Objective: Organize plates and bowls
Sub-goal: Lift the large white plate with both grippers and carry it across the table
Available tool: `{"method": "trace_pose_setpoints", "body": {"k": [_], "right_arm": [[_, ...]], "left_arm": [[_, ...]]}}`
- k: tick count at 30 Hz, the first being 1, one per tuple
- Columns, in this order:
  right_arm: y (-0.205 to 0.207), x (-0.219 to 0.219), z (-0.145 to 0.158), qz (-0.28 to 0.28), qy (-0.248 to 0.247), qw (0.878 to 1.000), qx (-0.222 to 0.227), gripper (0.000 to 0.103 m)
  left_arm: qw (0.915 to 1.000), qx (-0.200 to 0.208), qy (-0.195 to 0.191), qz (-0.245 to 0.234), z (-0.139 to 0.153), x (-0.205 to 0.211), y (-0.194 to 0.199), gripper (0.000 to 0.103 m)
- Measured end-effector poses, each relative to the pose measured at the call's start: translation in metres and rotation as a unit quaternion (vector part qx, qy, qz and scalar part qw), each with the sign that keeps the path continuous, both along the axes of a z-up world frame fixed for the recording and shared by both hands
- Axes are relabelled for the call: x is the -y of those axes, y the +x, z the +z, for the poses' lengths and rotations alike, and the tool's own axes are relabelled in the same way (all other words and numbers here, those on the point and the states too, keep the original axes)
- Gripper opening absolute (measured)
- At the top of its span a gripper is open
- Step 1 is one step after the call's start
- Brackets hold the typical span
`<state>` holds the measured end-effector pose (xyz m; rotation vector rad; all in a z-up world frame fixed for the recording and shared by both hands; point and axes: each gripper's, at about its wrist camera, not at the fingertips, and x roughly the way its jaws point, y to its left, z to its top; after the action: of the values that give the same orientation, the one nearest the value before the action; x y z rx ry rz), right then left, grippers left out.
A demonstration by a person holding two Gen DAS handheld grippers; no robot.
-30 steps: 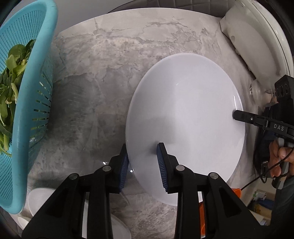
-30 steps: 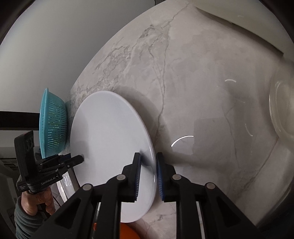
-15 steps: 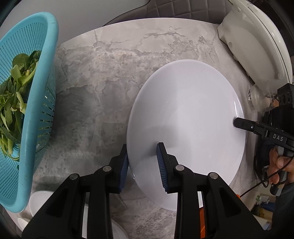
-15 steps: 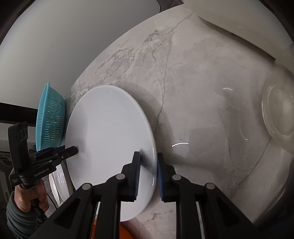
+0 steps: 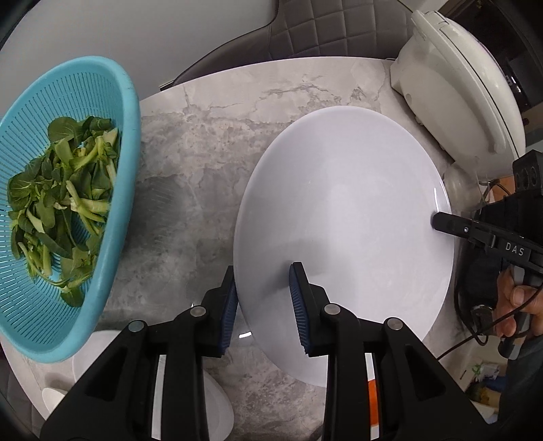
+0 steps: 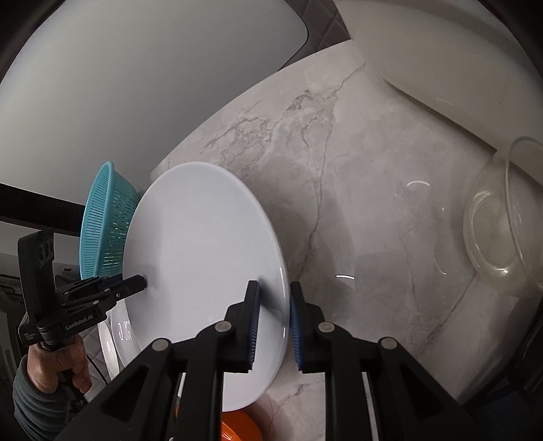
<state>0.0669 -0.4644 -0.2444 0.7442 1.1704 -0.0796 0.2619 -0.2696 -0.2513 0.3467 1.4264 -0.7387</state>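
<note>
A large white plate is held in the air above the marble table, gripped at opposite rims by both grippers. My left gripper is shut on its near rim. My right gripper is shut on the other rim; the plate also shows there. In the left wrist view the right gripper reaches in from the right. More white plates lie below the left gripper. A clear glass bowl stands on the table at the right.
A teal colander full of green leaves stands at the left. A white rice cooker stands at the back right. An orange dish lies below the held plate. A quilted chair back is behind the table.
Both grippers have lifted the plate higher and pulled back; the table, colander and glass bowl show more fully. Both grips are unchanged.
</note>
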Motion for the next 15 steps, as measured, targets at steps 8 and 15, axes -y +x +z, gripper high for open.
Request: {"method": "trace_pose_setpoints", "body": {"k": [8, 15], "right_arm": [[-0.014, -0.022, 0.036, 0.018, -0.004, 1.000, 0.019, 0.019], [-0.043, -0.064, 0.065, 0.048, -0.009, 0.998, 0.029, 0.019]], "left_arm": [[0.9997, 0.017, 0.000, 0.018, 0.048, -0.033, -0.032, 0.027], [0.9987, 0.026, -0.004, 0.043, 0.085, -0.086, -0.084, 0.027]]}}
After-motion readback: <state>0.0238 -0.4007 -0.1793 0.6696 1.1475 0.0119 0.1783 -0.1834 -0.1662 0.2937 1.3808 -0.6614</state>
